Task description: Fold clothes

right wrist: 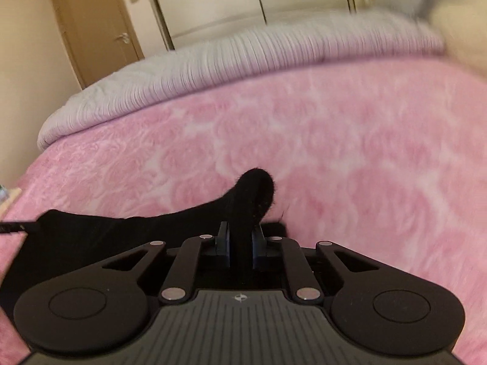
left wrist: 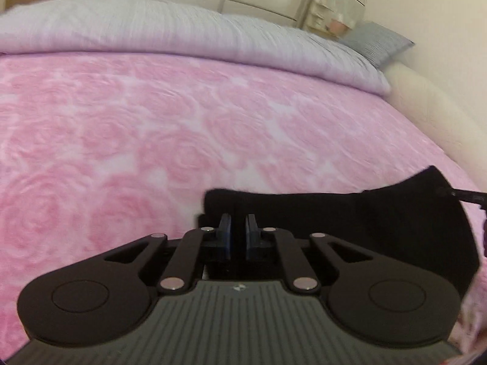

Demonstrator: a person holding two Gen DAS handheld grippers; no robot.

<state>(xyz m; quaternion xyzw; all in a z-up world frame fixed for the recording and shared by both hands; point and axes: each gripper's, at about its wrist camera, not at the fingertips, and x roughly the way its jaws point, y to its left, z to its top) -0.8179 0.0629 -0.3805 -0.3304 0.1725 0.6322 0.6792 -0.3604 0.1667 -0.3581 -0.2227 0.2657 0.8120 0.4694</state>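
Note:
A black garment [left wrist: 350, 219] hangs stretched between my two grippers above a pink rose-patterned bedspread [left wrist: 152, 127]. My left gripper [left wrist: 238, 223] is shut on the garment's left edge, its blue pads close together with black cloth between them. In the right wrist view the same black garment [right wrist: 91, 234] runs off to the left. My right gripper [right wrist: 240, 234] is shut on its other end, and a rounded black corner [right wrist: 255, 188] sticks up past the fingertips. The other gripper's tip shows at the right edge of the left wrist view [left wrist: 468, 197].
A lilac ribbed duvet [left wrist: 182, 30] lies folded along the far side of the bed. A grey pillow [left wrist: 374, 42] and a cream padded bed frame [left wrist: 432, 106] are at the right. A wooden door [right wrist: 91, 30] and wardrobe doors [right wrist: 228, 0] stand behind the bed.

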